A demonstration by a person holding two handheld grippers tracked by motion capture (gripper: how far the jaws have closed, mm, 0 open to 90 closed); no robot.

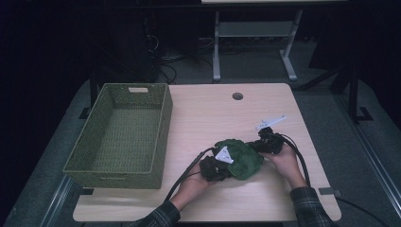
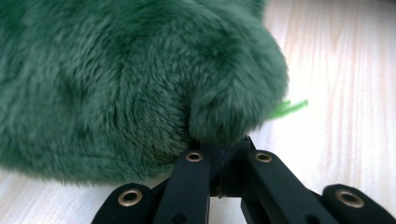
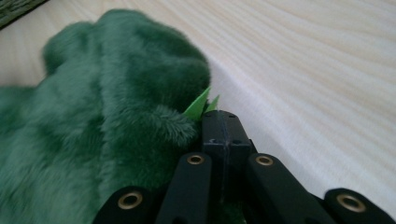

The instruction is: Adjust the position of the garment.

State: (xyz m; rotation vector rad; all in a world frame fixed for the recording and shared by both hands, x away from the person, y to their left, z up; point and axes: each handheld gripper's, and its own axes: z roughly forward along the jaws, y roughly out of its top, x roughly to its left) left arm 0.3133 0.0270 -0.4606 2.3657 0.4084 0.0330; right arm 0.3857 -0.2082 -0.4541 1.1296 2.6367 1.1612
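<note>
While you hold both tools low over the near half of the wooden table [image 1: 208, 111], the green plush toy [image 1: 240, 156] lies bunched between them, right of the woven basket [image 1: 124, 156] and well apart from it. Your left gripper [image 1: 221, 165] sits at the toy's near left edge, with its grey three-cornered plate showing pale against the fur. In the left gripper view, its black jaws are drawn fully together, their tips pressed into a rounded lobe of the toy [image 2: 140, 79]; I cannot tell whether any fur is actually caught between them. A thin bright green strand [image 2: 289, 108] sticks out from that lobe over the pale wood. Your right gripper [image 1: 263, 143] meets the toy at its far right edge, with your hand [image 1: 283, 158] behind it and the cable looping back along your forearm. In the right gripper view, its jaws are also closed tight, and just beyond their tips a small bright green pointed scrap [image 3: 200, 104] pokes up against the fur [image 3: 102, 112]; whether the jaws pinch that scrap or only touch it is not clear. The toy rests on the table with both tools against its sides. The basket stands along the table's left edge, its long side running away from you.
</note>
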